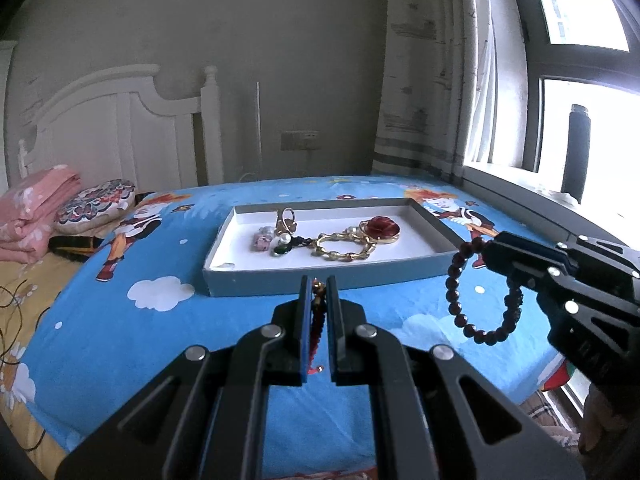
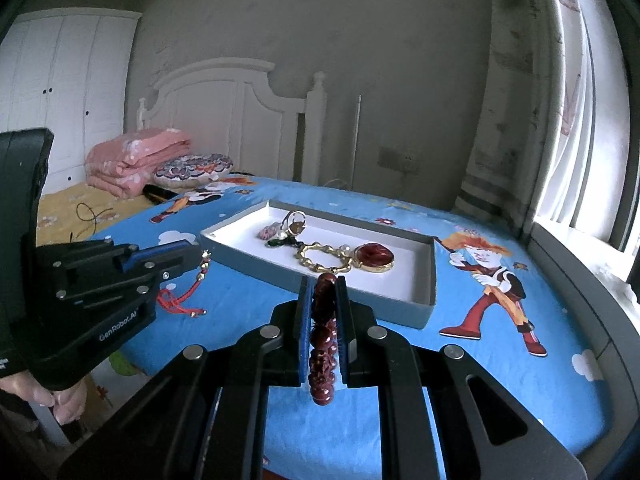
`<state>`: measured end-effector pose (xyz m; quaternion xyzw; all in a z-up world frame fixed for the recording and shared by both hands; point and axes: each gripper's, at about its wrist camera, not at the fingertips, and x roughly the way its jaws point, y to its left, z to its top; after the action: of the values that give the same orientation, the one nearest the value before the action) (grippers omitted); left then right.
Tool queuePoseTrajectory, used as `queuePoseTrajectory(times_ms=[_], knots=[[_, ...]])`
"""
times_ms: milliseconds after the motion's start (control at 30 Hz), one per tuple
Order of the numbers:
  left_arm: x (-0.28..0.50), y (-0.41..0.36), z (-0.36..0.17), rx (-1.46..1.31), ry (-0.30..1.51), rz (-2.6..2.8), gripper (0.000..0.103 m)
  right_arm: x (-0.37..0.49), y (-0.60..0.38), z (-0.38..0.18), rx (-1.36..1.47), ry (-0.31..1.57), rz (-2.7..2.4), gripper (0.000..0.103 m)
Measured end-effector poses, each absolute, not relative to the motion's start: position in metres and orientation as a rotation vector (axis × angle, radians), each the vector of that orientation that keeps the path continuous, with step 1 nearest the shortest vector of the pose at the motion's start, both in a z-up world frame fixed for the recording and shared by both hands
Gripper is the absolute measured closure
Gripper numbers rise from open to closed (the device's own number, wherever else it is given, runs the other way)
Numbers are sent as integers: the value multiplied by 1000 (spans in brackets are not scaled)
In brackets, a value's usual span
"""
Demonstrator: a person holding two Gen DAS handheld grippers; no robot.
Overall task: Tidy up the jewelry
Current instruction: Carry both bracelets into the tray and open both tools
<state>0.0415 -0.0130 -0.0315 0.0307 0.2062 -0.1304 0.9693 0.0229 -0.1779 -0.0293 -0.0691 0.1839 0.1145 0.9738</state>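
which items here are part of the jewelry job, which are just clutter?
Job:
- dark red bead bracelet in right tool
- red cord bracelet with gold beads in left tool
- shallow grey cardboard tray
- gold chain bracelet
- red gold-rimmed pendant

Clutter:
- folded pink blanket
- patterned round cushion

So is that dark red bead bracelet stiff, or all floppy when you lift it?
Probably floppy: the bead bracelet droops in a loop below the right hand-held gripper, which is shut on it. The round beads look hard and smooth, so it might slip or swing. Set on the blue bedsheet, it would likely slump rather than roll.
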Motion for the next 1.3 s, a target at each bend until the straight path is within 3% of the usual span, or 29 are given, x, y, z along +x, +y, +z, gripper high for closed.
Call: queuePoseTrajectory(times_ms=[600, 1300], knots=[[75, -21, -11, 88, 390, -219, 96, 60, -173, -14, -160, 363, 201, 91], [189, -34, 13, 111, 425, -133, 96, 164, -172, -3, -139, 436, 130, 91]])
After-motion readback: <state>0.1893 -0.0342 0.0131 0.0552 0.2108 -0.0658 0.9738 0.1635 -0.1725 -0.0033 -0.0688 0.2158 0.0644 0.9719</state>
